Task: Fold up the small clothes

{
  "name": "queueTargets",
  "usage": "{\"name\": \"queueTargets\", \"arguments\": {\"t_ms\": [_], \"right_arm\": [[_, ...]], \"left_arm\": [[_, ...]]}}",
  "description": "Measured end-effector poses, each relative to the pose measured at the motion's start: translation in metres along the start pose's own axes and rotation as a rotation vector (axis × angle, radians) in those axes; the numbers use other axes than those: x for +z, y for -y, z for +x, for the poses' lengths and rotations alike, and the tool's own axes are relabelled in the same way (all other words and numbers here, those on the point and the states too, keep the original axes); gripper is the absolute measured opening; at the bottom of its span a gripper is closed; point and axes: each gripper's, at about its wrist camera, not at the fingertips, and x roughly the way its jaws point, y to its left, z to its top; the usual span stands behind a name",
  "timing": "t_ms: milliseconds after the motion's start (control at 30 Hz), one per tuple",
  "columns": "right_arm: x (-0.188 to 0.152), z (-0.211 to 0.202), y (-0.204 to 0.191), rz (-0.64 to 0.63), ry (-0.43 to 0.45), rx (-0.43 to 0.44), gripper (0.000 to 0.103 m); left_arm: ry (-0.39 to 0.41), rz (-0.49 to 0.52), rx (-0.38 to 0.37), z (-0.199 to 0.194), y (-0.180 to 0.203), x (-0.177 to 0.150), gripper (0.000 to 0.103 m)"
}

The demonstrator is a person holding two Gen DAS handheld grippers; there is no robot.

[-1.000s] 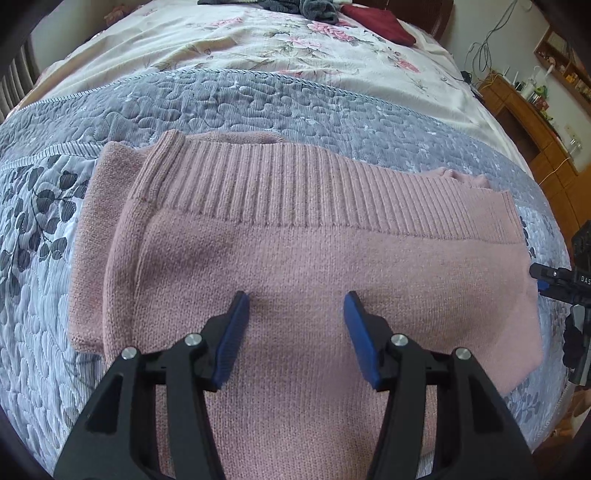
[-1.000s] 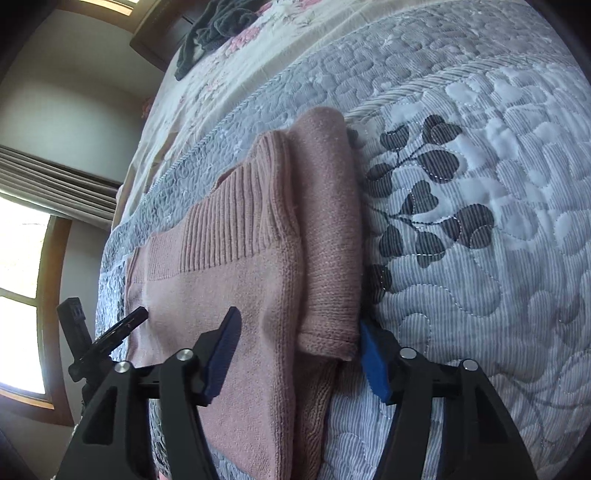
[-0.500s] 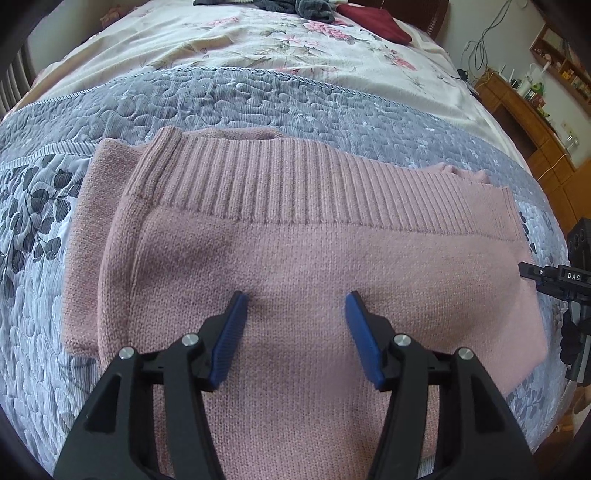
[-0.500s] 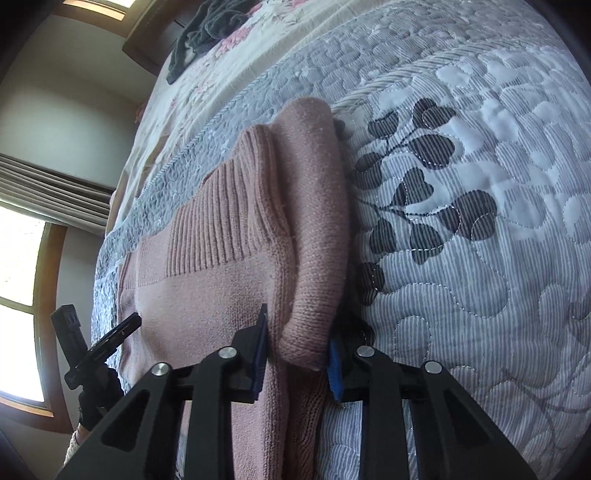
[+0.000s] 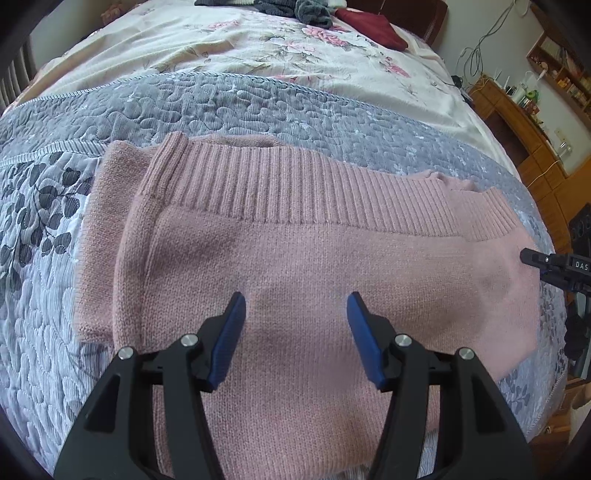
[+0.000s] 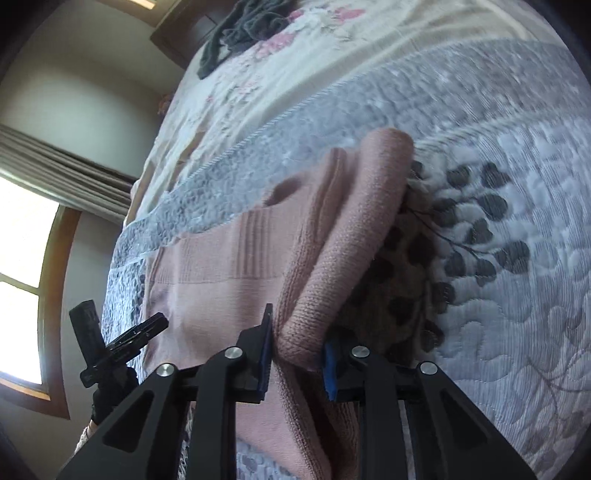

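A pink knit sweater [image 5: 295,251] lies flat on a grey quilted bedspread [image 5: 258,107], its ribbed hem on the far side. My left gripper [image 5: 295,306] hovers open over the sweater's body, with nothing between its blue pads. In the right wrist view, my right gripper [image 6: 299,332] is shut on the end of a folded sleeve [image 6: 351,240] at the sweater's [image 6: 221,295] edge, which is raised off the quilt [image 6: 498,332]. The right gripper [image 5: 535,258] shows at the sweater's right end in the left wrist view. The left gripper [image 6: 147,328] appears at the left in the right wrist view.
Beyond the quilt is a floral bed cover [image 5: 258,48] with dark clothes [image 5: 314,9] and a red cloth [image 5: 373,26] near the headboard. A wooden cabinet [image 5: 517,122] stands to the right of the bed. A window [image 6: 22,277] is at the left.
My right gripper went from open around the sleeve end to shut on it, then lifted it off the quilt. My left gripper stayed open over the sweater, barely shifting.
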Motion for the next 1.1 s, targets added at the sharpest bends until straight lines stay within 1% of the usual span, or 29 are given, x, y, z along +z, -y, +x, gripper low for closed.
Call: {"name": "queueTargets", "arguments": {"t_ms": [100, 167, 300, 400, 500, 600, 667, 700, 767, 800, 900, 1000, 1033, 1100], "right_arm": [[0.008, 0.0, -0.043, -0.07, -0.013, 0.02, 0.022], [0.011, 0.006, -0.071, -0.121, -0.032, 0.007, 0.022], [0.011, 0.036, -0.117, -0.206, -0.089, -0.06, 0.022], [0.008, 0.065, -0.138, -0.242, -0.14, -0.119, 0.022], [0.004, 0.09, -0.141, -0.246, -0.173, -0.164, 0.022], [0.003, 0.105, -0.136, -0.22, -0.19, -0.165, 0.025], [0.002, 0.11, -0.133, -0.203, -0.203, -0.136, 0.037], [0.002, 0.111, -0.131, -0.186, -0.213, -0.11, 0.04], [0.001, 0.115, -0.131, -0.161, -0.231, -0.063, 0.049], [0.001, 0.115, -0.131, -0.15, -0.234, -0.041, 0.05], [0.004, 0.104, -0.126, -0.107, -0.233, 0.01, 0.05], [0.008, 0.077, -0.12, -0.091, -0.182, 0.043, 0.05], [0.009, 0.066, -0.117, -0.093, -0.16, 0.038, 0.05], [0.012, 0.048, -0.109, -0.106, -0.124, -0.028, 0.05]], "left_arm": [[0.003, -0.017, -0.029, -0.009, -0.004, -0.002, 0.057], [0.012, -0.02, -0.039, -0.015, -0.006, -0.003, 0.057], [0.027, -0.018, -0.058, -0.026, -0.006, -0.004, 0.057], [0.038, -0.026, -0.078, -0.032, -0.007, -0.004, 0.057], [0.044, -0.04, -0.101, -0.037, -0.008, -0.003, 0.057], [0.047, -0.059, -0.124, -0.039, -0.009, -0.002, 0.057], [0.047, -0.075, -0.142, -0.04, -0.01, -0.001, 0.057], [0.046, -0.086, -0.154, -0.039, -0.01, 0.0, 0.057], [0.041, -0.108, -0.18, -0.038, -0.01, 0.001, 0.057], [0.037, -0.118, -0.196, -0.036, -0.008, 0.002, 0.057], [0.024, -0.149, -0.252, -0.031, -0.002, 0.006, 0.057], [0.012, -0.166, -0.304, -0.024, 0.01, 0.012, 0.058], [0.009, -0.167, -0.312, -0.022, 0.015, 0.014, 0.058], [-0.003, -0.168, -0.338, -0.014, 0.028, 0.02, 0.059]]}}
